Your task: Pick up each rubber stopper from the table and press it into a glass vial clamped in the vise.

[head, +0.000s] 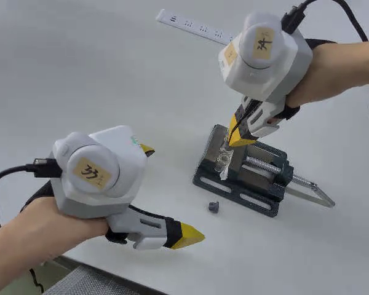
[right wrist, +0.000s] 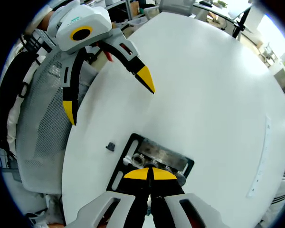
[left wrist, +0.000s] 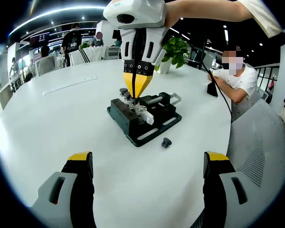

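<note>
Left gripper [left wrist: 147,160] is hovering at 8 o'clock, jaws wide apart. Right gripper [head: 236,142], jaws together, is pointing down onto glass vial [head: 223,161] in vise [head: 241,192]; rubber stopper [head: 213,207] is lying at vise's 7 o'clock.

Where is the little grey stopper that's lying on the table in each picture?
Head view: the stopper is low and a bit right of centre, just below the vise.
Left gripper view: the stopper is right of centre, just below the vise.
Right gripper view: the stopper is left of centre, just left of the vise.
Shared landmark: the black vise; the stopper sits beside its base, not touching it.
</note>
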`<act>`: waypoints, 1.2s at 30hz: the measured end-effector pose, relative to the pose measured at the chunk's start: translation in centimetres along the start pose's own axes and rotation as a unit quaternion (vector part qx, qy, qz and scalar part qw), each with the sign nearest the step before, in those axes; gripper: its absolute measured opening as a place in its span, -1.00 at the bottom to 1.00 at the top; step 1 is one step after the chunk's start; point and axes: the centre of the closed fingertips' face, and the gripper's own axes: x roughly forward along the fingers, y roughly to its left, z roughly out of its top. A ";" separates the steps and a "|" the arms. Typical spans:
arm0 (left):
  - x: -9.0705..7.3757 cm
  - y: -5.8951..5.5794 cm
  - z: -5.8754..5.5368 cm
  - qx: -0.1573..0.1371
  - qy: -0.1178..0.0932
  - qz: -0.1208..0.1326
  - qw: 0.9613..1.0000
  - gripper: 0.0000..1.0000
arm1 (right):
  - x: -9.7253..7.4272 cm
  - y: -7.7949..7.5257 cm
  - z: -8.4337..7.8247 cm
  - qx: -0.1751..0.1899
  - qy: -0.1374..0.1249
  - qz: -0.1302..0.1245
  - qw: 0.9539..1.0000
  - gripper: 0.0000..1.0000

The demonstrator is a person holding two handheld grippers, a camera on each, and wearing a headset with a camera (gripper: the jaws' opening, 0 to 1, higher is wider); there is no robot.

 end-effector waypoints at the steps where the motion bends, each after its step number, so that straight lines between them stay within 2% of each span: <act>1: 0.0 0.0 0.0 0.000 0.000 0.000 1.000 0.92 | 0.0 0.2 -0.1 0.001 0.002 0.001 1.000 -1.00; 10: 0.3 -0.1 -0.4 -0.006 0.002 -0.002 1.000 0.92 | 0.1 0.1 -0.1 0.000 0.015 0.005 1.000 -1.00; 19: 0.6 0.0 -0.1 -0.007 -0.002 -0.003 1.000 0.92 | 0.2 0.3 0.0 0.015 0.022 0.012 1.000 -1.00; 25: 0.6 0.1 -0.2 -0.011 -0.002 -0.003 1.000 0.92 | 0.2 0.3 0.0 0.011 0.030 0.013 0.999 -1.00; 28: 0.6 0.3 -0.2 -0.012 -0.002 -0.002 1.000 0.92 | 0.3 0.2 0.2 0.001 0.041 0.011 0.999 -1.00; 36: 0.6 0.2 0.0 -0.011 -0.003 -0.002 1.000 0.91 | 0.4 0.2 0.1 0.009 0.057 0.008 0.998 -1.00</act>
